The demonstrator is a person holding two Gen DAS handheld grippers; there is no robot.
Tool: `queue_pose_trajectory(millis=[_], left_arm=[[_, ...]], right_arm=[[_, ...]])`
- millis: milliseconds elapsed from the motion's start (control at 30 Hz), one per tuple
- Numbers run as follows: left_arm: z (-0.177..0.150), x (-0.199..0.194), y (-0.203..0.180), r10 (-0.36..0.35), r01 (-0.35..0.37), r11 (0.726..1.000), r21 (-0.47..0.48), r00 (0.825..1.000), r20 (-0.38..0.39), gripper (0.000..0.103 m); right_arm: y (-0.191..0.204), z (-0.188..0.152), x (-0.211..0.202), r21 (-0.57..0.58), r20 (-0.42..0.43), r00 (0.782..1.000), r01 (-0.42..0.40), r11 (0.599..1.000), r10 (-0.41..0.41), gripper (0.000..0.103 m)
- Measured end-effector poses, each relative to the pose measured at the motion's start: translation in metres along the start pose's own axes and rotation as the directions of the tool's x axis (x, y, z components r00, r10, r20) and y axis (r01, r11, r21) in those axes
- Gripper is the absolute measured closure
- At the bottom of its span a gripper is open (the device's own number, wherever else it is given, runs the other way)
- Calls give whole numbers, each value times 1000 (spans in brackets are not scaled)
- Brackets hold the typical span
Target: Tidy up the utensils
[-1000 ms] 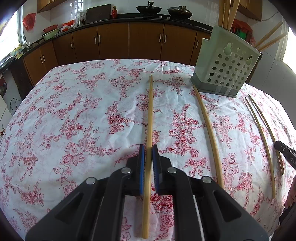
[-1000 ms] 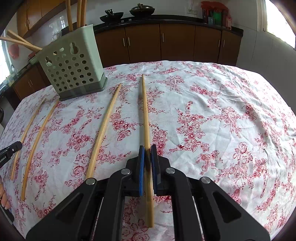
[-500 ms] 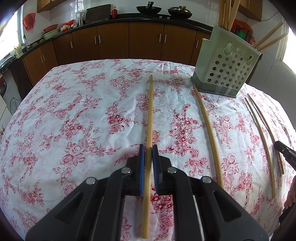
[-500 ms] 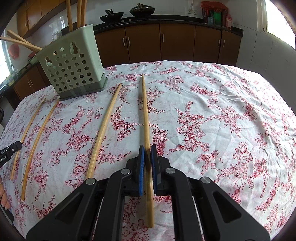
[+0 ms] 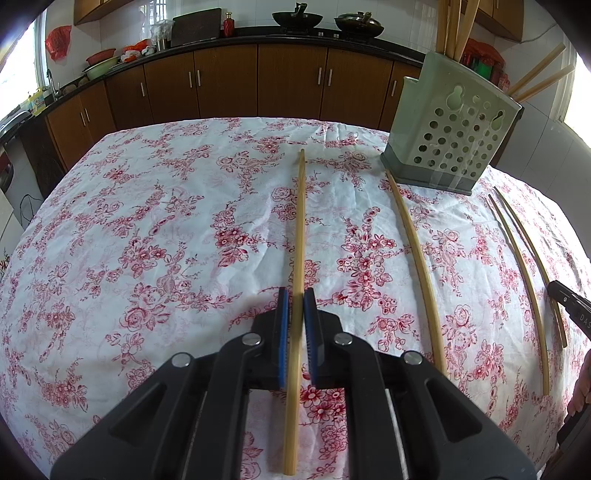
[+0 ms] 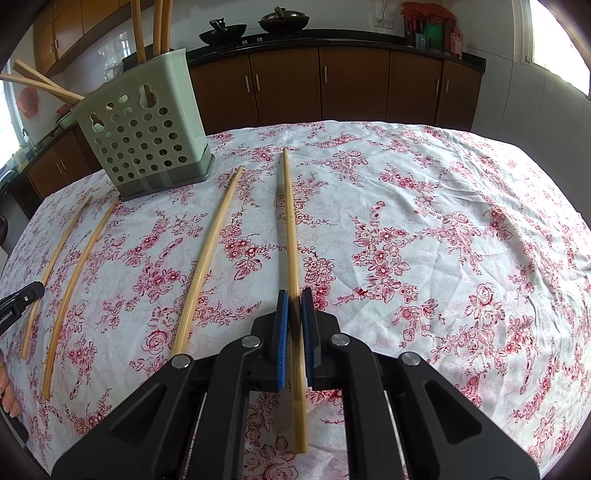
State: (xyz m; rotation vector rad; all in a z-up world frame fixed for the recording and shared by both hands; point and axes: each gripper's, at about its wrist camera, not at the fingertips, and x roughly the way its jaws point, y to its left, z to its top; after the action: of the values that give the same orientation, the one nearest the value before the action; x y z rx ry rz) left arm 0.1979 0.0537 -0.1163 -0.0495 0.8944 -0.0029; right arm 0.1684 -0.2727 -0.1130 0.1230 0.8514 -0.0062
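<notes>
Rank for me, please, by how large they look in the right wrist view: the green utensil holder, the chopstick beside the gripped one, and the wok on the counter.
1. green utensil holder
2. chopstick beside the gripped one: longer but far thinner; nearness to the camera makes this unsure
3. wok: smallest, though farthest away

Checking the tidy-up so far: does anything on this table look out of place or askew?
Yes. Loose chopsticks lie on the tablecloth rather than in the green holder. Two leaning chopsticks jut out sideways from the holder, while the upright chopsticks beside them stand straight.
</notes>
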Motion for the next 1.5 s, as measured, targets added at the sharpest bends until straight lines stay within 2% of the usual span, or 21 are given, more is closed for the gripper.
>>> queue_pose_trajectory(millis=[600,767,833,1000,1100,1200,1333,1500], left_arm=[[0,0,1,-5,5,1000,-2,1000,1,91],[-9,-8,-4,-11,12,999,53,1000,-4,91],[-11,-10,-5,-14,14,998,59,1000,-5,94],[-11,-10,-10,-11,13,993,114,1000,-15,95],[-4,-27,-9,-19,15,992,123,999,27,95],[12,-58,-10,-47,35,993,109,993,109,95],[36,-96,-10,-84,67,994,84,973,213,95],[67,-129,-14,-117,97,992,81,945,306,95]], right_arm=[[-1,0,-1,9,-1,1000,-5,1000,5,95],[-8,-7,-7,34,0,999,-34,999,34,95],[-11,-7,-8,46,0,999,-48,998,48,95],[-6,-3,-17,9,35,999,-20,1000,20,95],[-6,7,-43,-1,126,992,-23,1000,23,95],[-5,23,-73,-6,232,973,-22,1000,23,95],[-3,40,-103,-10,334,942,-30,999,32,95],[1,54,-116,-10,391,919,-43,999,43,95]])
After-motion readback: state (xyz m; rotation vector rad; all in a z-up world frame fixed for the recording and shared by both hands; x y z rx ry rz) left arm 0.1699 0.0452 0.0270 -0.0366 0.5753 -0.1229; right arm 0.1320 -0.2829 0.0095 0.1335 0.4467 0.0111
